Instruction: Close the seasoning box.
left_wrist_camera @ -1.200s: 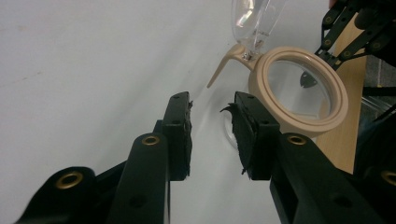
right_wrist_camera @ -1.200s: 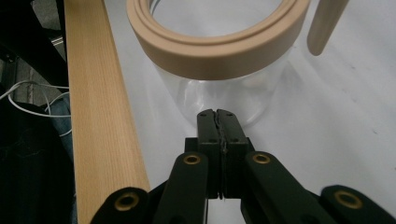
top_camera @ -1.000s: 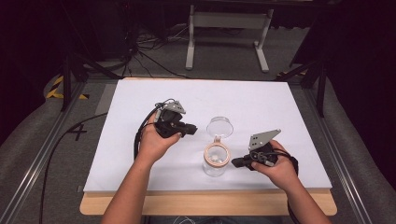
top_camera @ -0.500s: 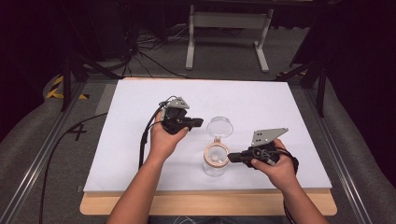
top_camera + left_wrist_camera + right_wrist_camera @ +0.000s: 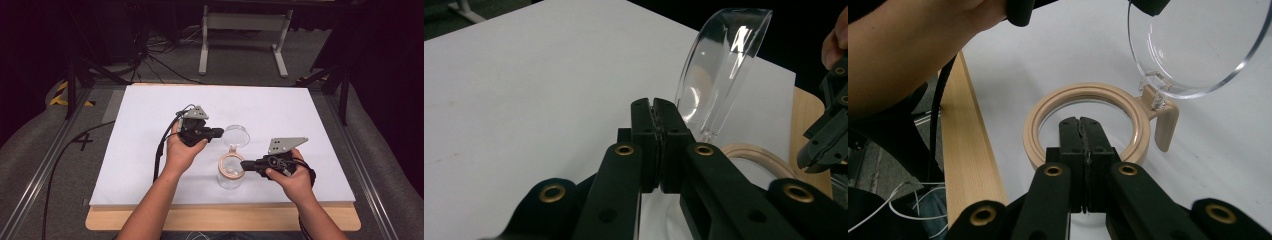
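Where the white surface (image 5: 150, 125) nears its front wooden edge (image 5: 150, 222), a clear glass jar (image 5: 230, 179) stands upright with a tan collar ring (image 5: 231, 165) around its mouth. Its clear round lid (image 5: 236, 135) is hinged at the far side of the ring and stands swung open, tilted up and away from the mouth.

Left tongs (image 5: 216, 133): held in the person's left hand (image 5: 182, 150), reaching in from the left, tips just beside the raised lid. In the left gripper view the jaws are pressed flat together with nothing between them, and the lid (image 5: 719, 70) rises just to their right; whether the tips touch it cannot be told.

Right tongs (image 5: 246, 163): held in the right hand (image 5: 292, 177), reaching in from the right toward the ring. In the right gripper view the jaws are likewise closed on themselves, their tips over the near part of the ring (image 5: 1088, 120). Whether they rest on it cannot be told.

A cable (image 5: 162, 147) trails from the left tongs down beside the left forearm. A grey three-cornered plate (image 5: 287, 145) sits atop the right tongs.
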